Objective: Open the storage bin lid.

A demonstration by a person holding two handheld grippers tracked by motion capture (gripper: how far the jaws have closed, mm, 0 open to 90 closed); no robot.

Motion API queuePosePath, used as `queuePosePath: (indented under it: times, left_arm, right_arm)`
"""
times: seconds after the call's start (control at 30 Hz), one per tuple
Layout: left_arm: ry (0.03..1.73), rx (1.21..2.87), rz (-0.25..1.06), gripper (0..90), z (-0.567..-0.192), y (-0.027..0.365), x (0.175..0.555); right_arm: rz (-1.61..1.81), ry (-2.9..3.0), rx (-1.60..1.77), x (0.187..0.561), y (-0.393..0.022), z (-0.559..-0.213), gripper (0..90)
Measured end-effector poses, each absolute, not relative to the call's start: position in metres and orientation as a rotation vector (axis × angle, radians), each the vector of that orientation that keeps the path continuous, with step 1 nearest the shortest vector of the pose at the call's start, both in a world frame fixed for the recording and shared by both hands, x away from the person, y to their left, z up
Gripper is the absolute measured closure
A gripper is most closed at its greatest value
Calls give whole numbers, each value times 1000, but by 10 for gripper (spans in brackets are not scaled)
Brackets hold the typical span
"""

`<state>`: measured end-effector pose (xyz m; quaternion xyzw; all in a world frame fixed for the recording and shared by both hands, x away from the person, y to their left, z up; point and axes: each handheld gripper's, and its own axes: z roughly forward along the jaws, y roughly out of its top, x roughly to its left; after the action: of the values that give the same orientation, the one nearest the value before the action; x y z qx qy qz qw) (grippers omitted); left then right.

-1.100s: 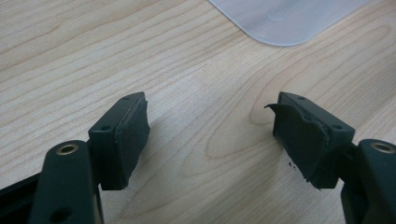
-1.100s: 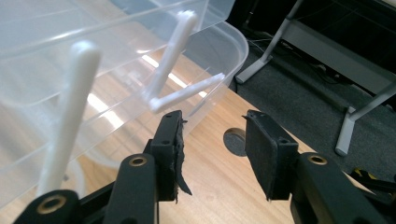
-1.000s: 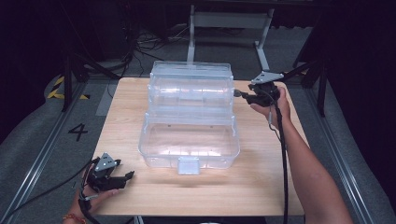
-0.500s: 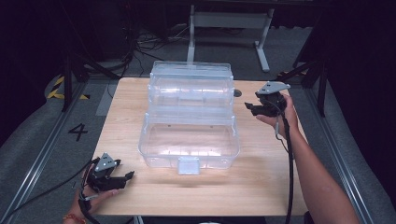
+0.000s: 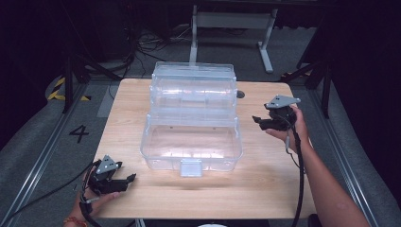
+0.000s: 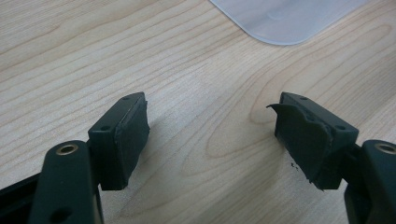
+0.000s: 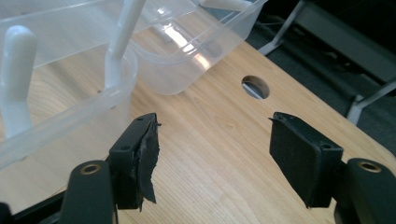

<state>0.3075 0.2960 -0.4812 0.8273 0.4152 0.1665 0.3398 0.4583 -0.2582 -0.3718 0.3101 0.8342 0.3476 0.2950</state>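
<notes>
A clear plastic tiered box (image 5: pixel 191 118) stands open in the middle of the wooden table (image 5: pixel 265 189), its upper tray stepped back and a latch (image 5: pixel 190 167) at the front. My right gripper (image 5: pixel 257 121) hovers to the right of the box, a hand's width off its side, jaws open with nothing between them; they have just been opening. In the right gripper view (image 7: pixel 212 156) the box's clear wall (image 7: pixel 79 112) and white hinge arms (image 7: pixel 121 37) lie left of the jaws. My left gripper (image 5: pixel 128 180) rests open at the table's front left corner, over bare wood (image 6: pixel 210 140).
A round cable hole (image 7: pixel 255 87) pierces the table behind the box's right end. A metal stand frame (image 5: pixel 231 23) rises beyond the far edge. Dark floor with rails and cables surrounds the table. A corner of the box (image 6: pixel 285 18) shows ahead of the left jaws.
My right gripper has drawn away from the upper tray's right end, moving nearer and lower beside the box, and its jaws have spread. The left gripper has stayed put.
</notes>
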Motion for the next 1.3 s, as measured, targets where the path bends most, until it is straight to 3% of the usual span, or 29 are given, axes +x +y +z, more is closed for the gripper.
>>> queuePosePath:
  times: [1.3]
  left_arm:
    - [1089, 2151, 435, 262, -481, 296, 307]
  right_arm:
    - [897, 2261, 932, 382, -308, -433, 256]
